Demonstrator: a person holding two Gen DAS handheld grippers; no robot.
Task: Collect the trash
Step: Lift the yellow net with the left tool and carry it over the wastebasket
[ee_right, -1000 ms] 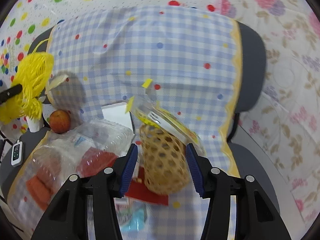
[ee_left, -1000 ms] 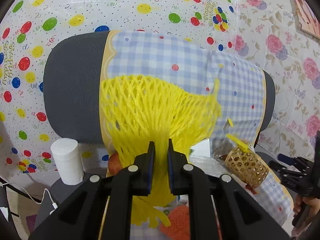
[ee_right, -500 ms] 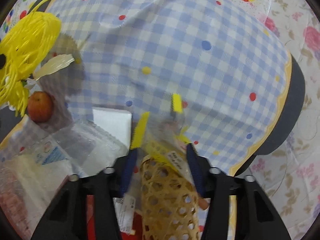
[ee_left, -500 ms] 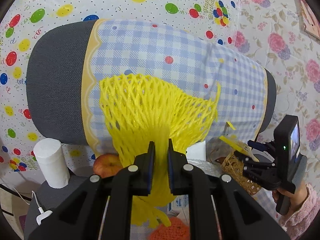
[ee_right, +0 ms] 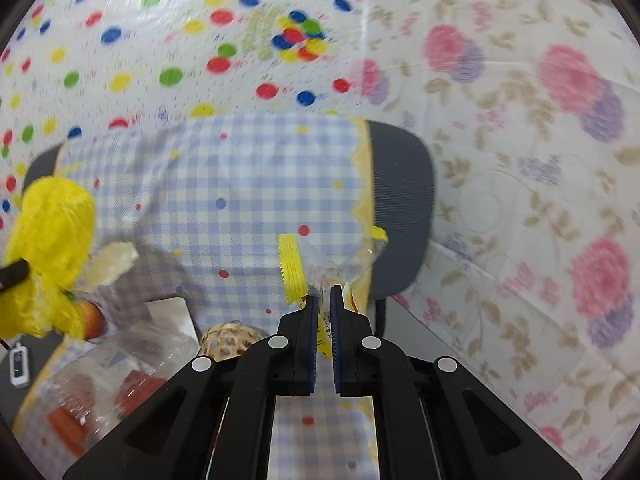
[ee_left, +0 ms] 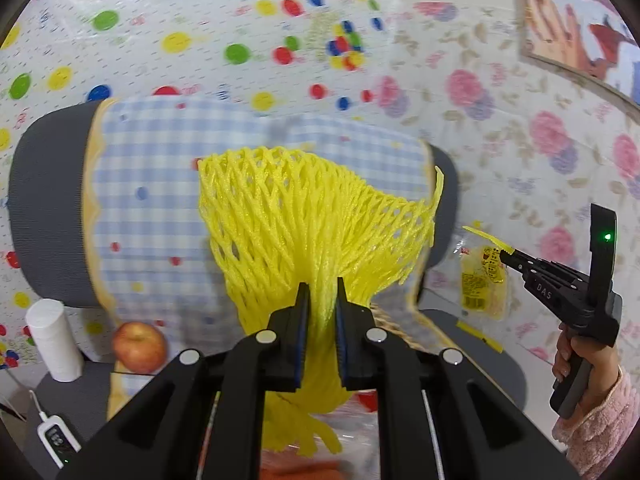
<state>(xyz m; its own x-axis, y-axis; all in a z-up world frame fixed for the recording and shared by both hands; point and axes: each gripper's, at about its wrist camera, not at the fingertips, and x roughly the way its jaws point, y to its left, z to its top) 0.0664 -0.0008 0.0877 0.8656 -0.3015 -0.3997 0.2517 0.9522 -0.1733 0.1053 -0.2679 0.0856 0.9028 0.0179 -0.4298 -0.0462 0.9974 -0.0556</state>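
Chair (ee_left: 48, 216) w/ checked cloth (ee_left: 152, 200) behind all. Yellow net (ee_left: 312, 220) fans above seat, bunched end clamped in left gripper (ee_left: 322, 304). Right gripper (ee_right: 324, 304) jaws just closed, now pinching clear/yellow wrapper (ee_right: 294, 268), held up beside chair's right edge, above basket (ee_right: 228, 340). Apple (ee_left: 138, 346) on seat, paper roll (ee_left: 52, 340) just left.
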